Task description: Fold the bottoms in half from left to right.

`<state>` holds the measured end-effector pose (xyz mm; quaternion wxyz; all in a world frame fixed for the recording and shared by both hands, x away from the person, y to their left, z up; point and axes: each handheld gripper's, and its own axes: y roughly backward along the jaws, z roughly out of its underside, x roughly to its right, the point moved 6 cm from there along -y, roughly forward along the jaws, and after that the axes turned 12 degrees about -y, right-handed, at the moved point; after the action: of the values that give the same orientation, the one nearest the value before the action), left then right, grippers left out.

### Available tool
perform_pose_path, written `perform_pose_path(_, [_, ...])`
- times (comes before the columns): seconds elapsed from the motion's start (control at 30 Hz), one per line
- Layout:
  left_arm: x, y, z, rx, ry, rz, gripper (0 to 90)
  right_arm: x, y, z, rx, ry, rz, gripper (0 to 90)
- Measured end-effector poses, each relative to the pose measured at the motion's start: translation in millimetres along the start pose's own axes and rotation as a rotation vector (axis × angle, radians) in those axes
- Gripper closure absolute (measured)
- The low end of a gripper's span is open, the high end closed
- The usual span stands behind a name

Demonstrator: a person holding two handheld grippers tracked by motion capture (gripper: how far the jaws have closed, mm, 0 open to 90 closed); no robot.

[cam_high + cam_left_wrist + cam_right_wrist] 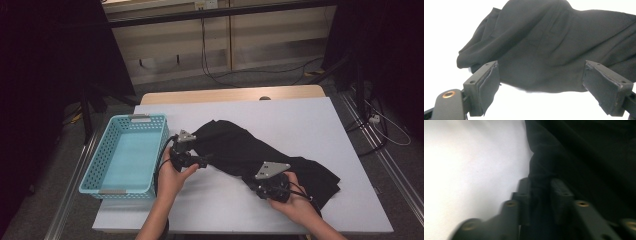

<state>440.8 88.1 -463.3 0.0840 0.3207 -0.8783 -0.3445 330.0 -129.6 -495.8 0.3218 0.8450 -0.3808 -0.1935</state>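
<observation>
A black cloth garment [260, 152] lies crumpled on the white desk [300, 120], running from the middle of the desk toward its near right corner. The right claw [252, 184] sits at the near edge of the garment, about midway along its length; in the right gripper view its two jaws stand close together with a fold of the black cloth [579, 165] pinched between them, white desk surface to one side. The right hand [295, 202] grips this tool from the near side of the garment. The left claw [204, 161] is at the garment's left end, near its near edge; in the left gripper view the jaws stand wide apart and hold nothing, with the rumpled garment [549, 45] lying just beyond and between them. The left hand [172, 175] holds that tool. Left of the garment, a light blue perforated plastic basket [102, 162] rests on the desk's left edge, well apart from the cloth.
</observation>
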Motion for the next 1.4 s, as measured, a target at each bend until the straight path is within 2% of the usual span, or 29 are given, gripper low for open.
perform_pose_path(0.03, [-0.1,0.6,0.1,0.003,0.003,-0.001,14.9,0.2,0.2,-0.4,-0.002,0.003,0.01,80.7])
perform_pose_path(0.27, [-3.6,4.6,-0.5,0.015,0.009,-0.01,15.0,1.4,14.7,-4.3,0.01,-0.049,-0.071,83.1])
perform_pose_path(0.43, [-3.1,3.3,-2.4,0.013,0.004,-0.006,15.0,-6.7,32.3,-5.0,0.031,-0.064,-0.147,82.9])
perform_pose_path(0.53, [-1.7,2.8,-5.1,0.019,0.001,-0.006,15.0,-12.4,39.9,-1.3,0.019,-0.068,-0.21,78.7])
perform_pose_path(0.63, [-0.4,1.9,-6.0,0.014,-0.007,-0.002,15.0,-10.3,43.6,2.0,0.033,-0.093,-0.218,73.2])
perform_pose_path(0.7, [0.5,0.9,-6.0,0.012,-0.007,-0.001,15.0,-5.2,46.0,1.4,0.047,-0.115,-0.201,65.3])
perform_pose_path(0.73, [0.3,0.9,-6.2,0.011,-0.013,-0.002,15.0,-2.2,47.5,0.7,0.057,-0.127,-0.197,64.5])
perform_pose_path(0.8, [0.4,0.7,-6.9,0.013,-0.015,-0.005,15.0,6.4,49.8,-0.8,0.078,-0.153,-0.163,57.3])
perform_pose_path(1.07, [0.9,0.0,-7.2,0.01,-0.02,-0.001,15.0,50.8,49.1,2.2,0.087,-0.202,0.029,52.6])
perform_pose_path(1.3, [0.3,-1.1,-4.5,0.0,-0.015,0.003,15.0,91.5,46.8,3.2,0.085,-0.26,0.147,51.2])
perform_pose_path(1.4, [-0.6,0.0,-4.8,0.003,-0.016,0.003,15.1,109.1,41.8,5.3,0.056,-0.299,0.177,49.0])
